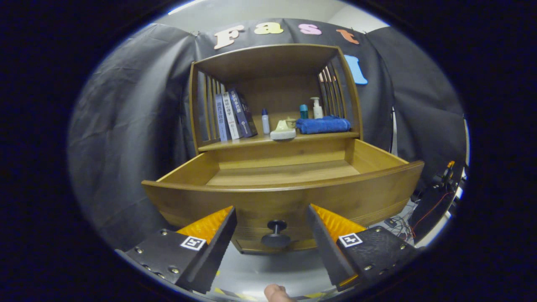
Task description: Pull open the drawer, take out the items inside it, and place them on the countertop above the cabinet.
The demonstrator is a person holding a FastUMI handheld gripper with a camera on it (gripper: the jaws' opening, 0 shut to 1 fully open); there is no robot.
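Fingertip (275, 292) poking in right under the gripper (270, 222), which sits spread wide, holding nothing. Knob (275, 235) dead centre between the two fingers, just ahead and slightly low, not touched by either one. Drawer (285, 197) pulled well out already, front panel running crosswise straight ahead. Drawer floor looks bare from this angle, though the near strip right behind the front panel stays hidden, so can't swear nothing's tucked in there. Counter (251, 142) up and beyond the drawer, back edge of the drawer tucked under it. Already loaded up there: books (233, 115) leaning at one end, small bottle (265, 121), pale gadget (283, 132) near the front lip, blue towel (323, 125) with a pump bottle (316, 108) behind. Free spot on the counter looks to be between books and gadget. Plenty of open room above the drawer for going up and over the front panel; side walls and the counter's front lip are the edges to mind. Probably mostly done, just needs a peek inside.
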